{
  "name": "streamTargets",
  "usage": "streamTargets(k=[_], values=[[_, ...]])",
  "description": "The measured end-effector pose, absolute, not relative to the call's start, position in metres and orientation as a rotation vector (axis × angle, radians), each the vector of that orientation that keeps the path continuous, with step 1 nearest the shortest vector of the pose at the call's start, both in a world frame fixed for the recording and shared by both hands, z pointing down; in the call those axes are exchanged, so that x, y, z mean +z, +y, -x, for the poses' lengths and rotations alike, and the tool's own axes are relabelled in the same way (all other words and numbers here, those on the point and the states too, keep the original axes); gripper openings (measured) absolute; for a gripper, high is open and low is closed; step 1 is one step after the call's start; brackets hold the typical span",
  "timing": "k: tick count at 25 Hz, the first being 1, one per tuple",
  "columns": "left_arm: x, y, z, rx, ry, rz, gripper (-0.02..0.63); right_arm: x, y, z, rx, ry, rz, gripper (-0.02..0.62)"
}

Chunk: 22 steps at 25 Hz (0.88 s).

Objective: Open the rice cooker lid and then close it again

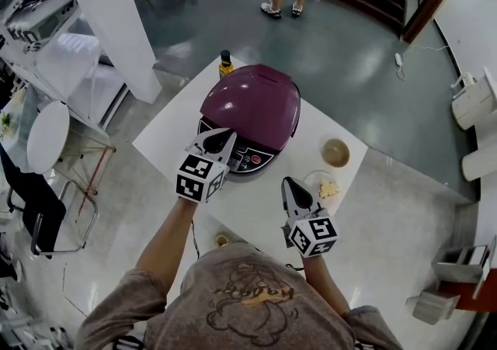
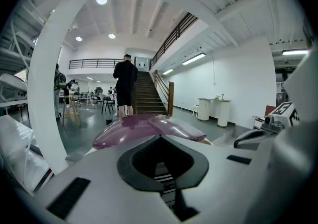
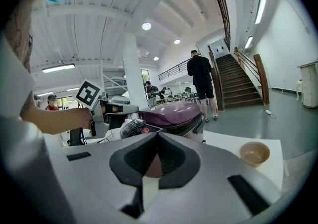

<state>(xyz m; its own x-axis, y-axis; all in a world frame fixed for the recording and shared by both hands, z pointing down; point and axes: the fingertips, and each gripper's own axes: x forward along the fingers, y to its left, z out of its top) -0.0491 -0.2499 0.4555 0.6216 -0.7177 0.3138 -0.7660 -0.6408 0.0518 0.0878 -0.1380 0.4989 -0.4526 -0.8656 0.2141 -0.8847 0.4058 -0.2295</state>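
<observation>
With the lid (image 1: 252, 102) down and both claws clenched empty, your left claw (image 1: 225, 136) at the rice cooker (image 1: 250, 119)'s front and your right claw (image 1: 289, 184) short of it, opening probably comes next.

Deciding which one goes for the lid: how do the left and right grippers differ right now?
The left gripper sits at the rice cooker's front edge, above the control panel. The right gripper stops short of it, over bare table near the plate. In the head view the left gripper angles rightward, the right gripper leftward. Both are shut and empty.
</observation>
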Motion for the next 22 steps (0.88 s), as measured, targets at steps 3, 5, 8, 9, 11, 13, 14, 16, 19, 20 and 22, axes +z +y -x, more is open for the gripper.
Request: streamTargets(k=[3,5,8,9,11,13,14,16,19,20,22], values=[[0.447,-0.25,0.047,0.37,-1.224,-2.673,0.021,0.499,-0.136,-0.09,0.48,-2.581,-1.614,0.002],[0.441,-0.251,0.044,0.352,-1.226,-2.682,0.021,0.499,-0.135,-0.093,0.48,-2.581,-1.616,0.002],[0.433,-0.252,0.042,0.329,-1.235,-2.691,0.02,0.498,-0.134,-0.093,0.48,-2.582,-1.617,0.002],[0.431,-0.252,0.042,0.322,-1.236,-2.69,0.021,0.498,-0.134,-0.093,0.48,-2.584,-1.617,0.002],[0.429,-0.254,0.043,0.313,-1.234,-2.689,0.02,0.499,-0.135,-0.092,0.481,-2.584,-1.616,0.002],[0.426,-0.255,0.042,0.309,-1.231,-2.69,0.02,0.499,-0.135,-0.091,0.483,-2.583,-1.617,0.002],[0.424,-0.255,0.042,0.306,-1.231,-2.692,0.021,0.499,-0.135,-0.091,0.483,-2.582,-1.618,0.002],[0.42,-0.257,0.042,0.296,-1.232,-2.698,0.02,0.499,-0.136,-0.091,0.482,-2.582,-1.618,0.002],[0.415,-0.258,0.04,0.275,-1.233,-2.704,0.021,0.499,-0.136,-0.092,0.477,-2.584,-1.618,0.002],[0.412,-0.258,0.039,0.269,-1.232,-2.708,0.021,0.499,-0.136,-0.093,0.476,-2.585,-1.618,0.002],[0.406,-0.26,0.038,0.258,-1.229,-2.716,0.021,0.498,-0.138,-0.092,0.474,-2.586,-1.618,0.002]])
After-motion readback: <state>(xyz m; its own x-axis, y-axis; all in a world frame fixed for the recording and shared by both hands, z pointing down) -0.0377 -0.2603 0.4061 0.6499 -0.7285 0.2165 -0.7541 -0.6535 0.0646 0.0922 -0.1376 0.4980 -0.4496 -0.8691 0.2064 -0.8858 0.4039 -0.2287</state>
